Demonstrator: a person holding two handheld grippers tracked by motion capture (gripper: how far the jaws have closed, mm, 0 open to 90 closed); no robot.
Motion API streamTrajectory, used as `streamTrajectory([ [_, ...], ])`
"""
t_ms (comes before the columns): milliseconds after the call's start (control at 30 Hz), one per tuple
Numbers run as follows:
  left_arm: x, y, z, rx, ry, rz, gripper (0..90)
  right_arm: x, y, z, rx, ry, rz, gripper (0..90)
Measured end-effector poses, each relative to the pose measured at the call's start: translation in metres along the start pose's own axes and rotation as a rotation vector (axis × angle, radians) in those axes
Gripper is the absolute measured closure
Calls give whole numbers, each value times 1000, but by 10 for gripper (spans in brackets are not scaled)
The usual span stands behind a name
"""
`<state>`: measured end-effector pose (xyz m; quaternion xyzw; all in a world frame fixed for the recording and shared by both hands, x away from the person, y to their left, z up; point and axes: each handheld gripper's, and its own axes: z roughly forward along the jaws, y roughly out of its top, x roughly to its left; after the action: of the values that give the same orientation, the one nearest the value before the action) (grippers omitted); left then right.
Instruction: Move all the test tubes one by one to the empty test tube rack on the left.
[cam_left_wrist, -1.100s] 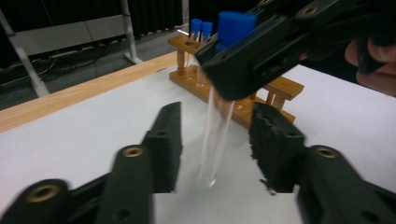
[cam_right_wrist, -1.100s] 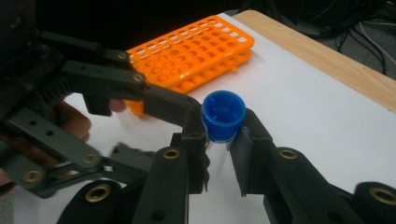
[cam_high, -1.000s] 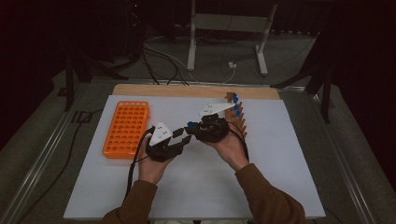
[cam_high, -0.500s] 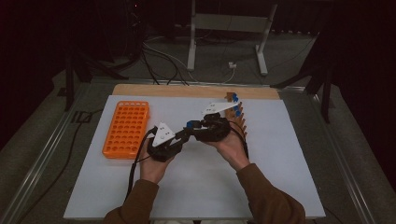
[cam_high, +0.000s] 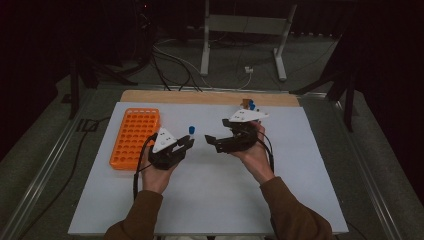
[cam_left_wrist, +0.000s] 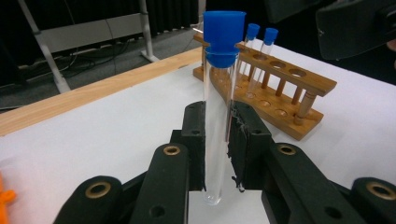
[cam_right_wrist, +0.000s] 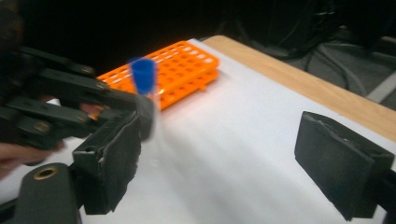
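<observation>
Above the white table (cam_high: 210, 200), the left gripper (cam_high: 187, 144) clamps one clear test tube (cam_left_wrist: 217, 126) with a blue cap, held upright between its pads; the right gripper (cam_high: 214, 142), just beside it, has just been opening its jaws, and nothing sits between them; the left gripper view reveals a wooden rack (cam_left_wrist: 275, 93) holding two more blue-capped tubes, detail lost from above; the right gripper view shows the orange rack (cam_right_wrist: 182, 70), blurred; the high view shows it lying at the table's left; no writing is readable anywhere.
</observation>
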<state>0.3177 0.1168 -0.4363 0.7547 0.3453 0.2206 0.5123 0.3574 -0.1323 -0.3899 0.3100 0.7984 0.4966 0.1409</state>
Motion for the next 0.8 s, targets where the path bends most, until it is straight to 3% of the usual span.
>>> streamTrajectory([
  [33, 2, 0, -2, 0, 2, -2, 782, -5, -5, -2, -4, -16, 6, 80],
  [300, 18, -5, -16, -17, 30, -38, 781, -19, -22, -17, -26, -43, 7, 0],
  [800, 42, -25, -43, -40, 89, -102, 780, -39, -54, -57, -77, -105, 20, 0],
])
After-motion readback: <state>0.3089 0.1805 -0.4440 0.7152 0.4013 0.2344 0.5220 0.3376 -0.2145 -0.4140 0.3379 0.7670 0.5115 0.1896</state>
